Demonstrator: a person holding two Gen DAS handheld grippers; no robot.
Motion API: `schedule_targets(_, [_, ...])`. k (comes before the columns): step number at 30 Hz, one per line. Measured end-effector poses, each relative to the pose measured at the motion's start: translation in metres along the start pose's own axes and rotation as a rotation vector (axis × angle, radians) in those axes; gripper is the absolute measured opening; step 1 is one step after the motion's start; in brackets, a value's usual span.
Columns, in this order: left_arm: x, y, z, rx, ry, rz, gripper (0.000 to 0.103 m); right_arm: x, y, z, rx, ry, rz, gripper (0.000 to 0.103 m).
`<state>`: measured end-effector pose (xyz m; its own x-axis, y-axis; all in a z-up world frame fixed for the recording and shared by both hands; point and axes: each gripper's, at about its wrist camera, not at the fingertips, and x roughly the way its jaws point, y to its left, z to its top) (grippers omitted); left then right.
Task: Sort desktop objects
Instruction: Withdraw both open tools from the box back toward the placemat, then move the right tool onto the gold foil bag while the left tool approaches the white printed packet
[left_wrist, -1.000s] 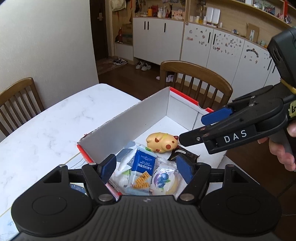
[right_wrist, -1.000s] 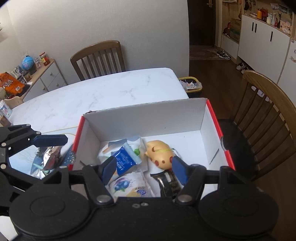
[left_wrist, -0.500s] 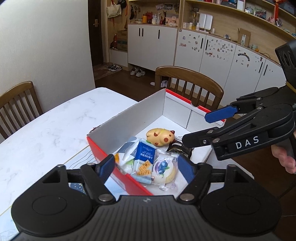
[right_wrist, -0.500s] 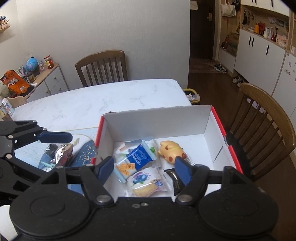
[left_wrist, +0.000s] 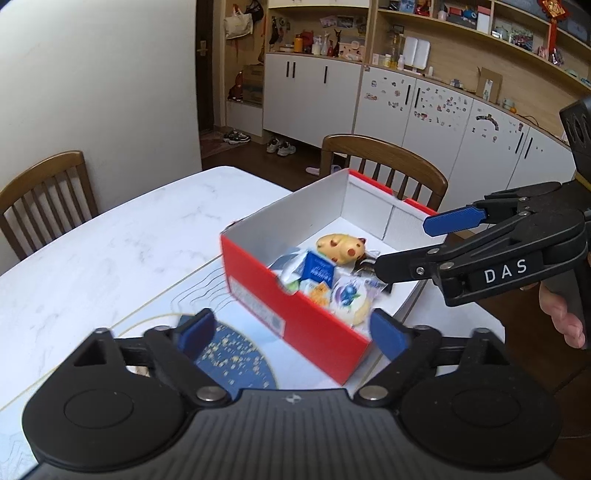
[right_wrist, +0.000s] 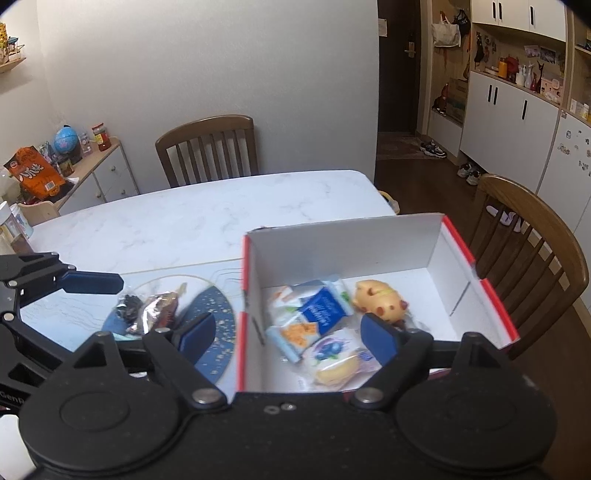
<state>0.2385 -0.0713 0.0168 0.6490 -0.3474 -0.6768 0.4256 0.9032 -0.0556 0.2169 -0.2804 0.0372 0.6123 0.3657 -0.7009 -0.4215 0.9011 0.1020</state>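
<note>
The white marble tabletop (right_wrist: 192, 221) carries a red-and-white box (right_wrist: 343, 247) on its right side. Inside the box lie a yellow pig toy (right_wrist: 380, 299), a blue snack packet (right_wrist: 323, 308) and a blueberry-print pastry packet (right_wrist: 334, 356), bunched toward the near-left corner. Left of the box, outside it, a foil snack wrapper (right_wrist: 155, 308) rests on a dark blue round mat (right_wrist: 216, 332); this looks like the piece not yet sorted. The left claw (left_wrist: 291, 334) is opening, nothing between its pads, and hovers over the mat. The right claw (right_wrist: 288, 332) is opening too, empty, straddling the box's left wall. The wrapper lies left of the right claw, long axis running left-right, so the left claw (right_wrist: 92, 282) seems nearer.
</note>
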Motion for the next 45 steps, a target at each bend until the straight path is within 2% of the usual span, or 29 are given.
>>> schedule_targets(1, [-0.003, 0.003, -0.003, -0.004, -0.004, 0.003, 0.103, 0.001, 0.004, -0.001, 0.001, -0.001, 0.003, 0.086])
schedule_targets(22, [-0.043, 0.072, -0.071, -0.083, -0.027, 0.095, 0.103, 0.026, 0.090, -0.013, -0.016, -0.013, 0.071, 0.086])
schedule_targets(31, [-0.037, 0.093, -0.097, -0.113, 0.002, 0.101, 0.103, 0.051, 0.116, -0.014, -0.048, 0.006, 0.092, 0.086])
schedule_targets(40, [-0.022, 0.098, -0.124, -0.075, 0.004, 0.110, 0.103, 0.080, 0.131, -0.017, -0.061, 0.039, 0.114, 0.086])
schedule_targets(45, [-0.009, 0.102, -0.136, -0.069, 0.021, 0.092, 0.103, 0.096, 0.135, -0.023, -0.057, 0.064, 0.119, 0.086])
